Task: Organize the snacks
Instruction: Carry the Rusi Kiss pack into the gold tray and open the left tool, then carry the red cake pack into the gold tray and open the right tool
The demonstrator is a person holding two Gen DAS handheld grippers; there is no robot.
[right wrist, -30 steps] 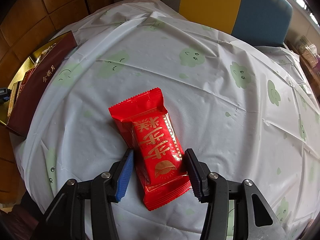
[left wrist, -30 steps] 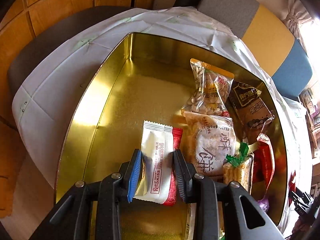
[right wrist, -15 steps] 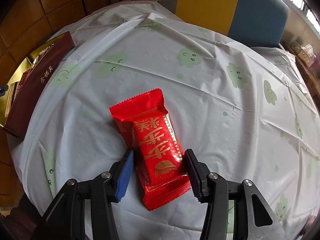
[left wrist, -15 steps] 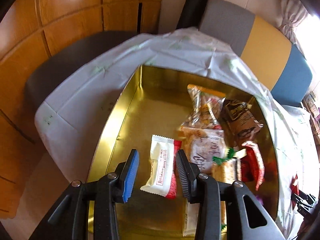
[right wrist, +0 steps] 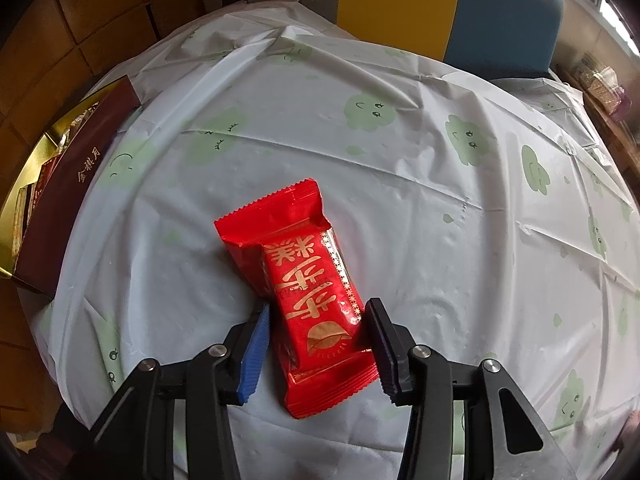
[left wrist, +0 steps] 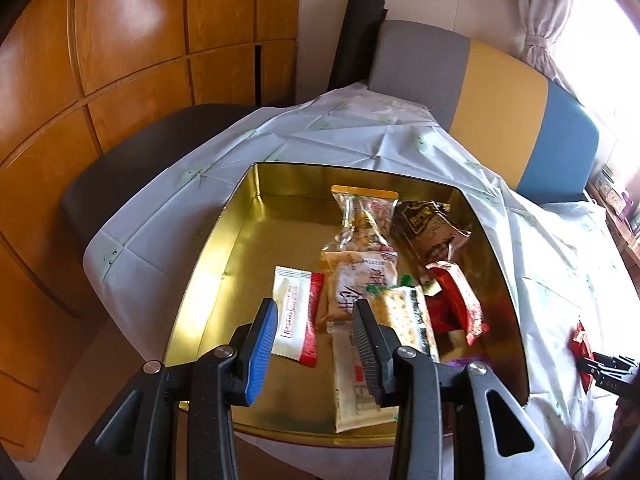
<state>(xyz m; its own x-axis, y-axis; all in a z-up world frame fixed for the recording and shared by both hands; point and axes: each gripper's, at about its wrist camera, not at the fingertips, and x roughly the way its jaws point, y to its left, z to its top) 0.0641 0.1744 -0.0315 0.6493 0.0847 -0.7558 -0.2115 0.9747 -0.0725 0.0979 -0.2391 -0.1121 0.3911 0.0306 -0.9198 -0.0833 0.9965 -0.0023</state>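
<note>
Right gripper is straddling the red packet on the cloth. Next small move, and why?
Probably close the right gripper on the red snack packet. Its jaws have been closing, but both pads still look just clear of the wrapper, which lies flat on the tablecloth. Then lift toward the gold tin.

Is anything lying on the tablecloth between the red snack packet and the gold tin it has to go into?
Nothing visible does. The red snack packet lies between the right gripper's jaws, and the tablecloth from it to the gold tin at the left edge is bare. The tin's dark red wall faces it.
</note>
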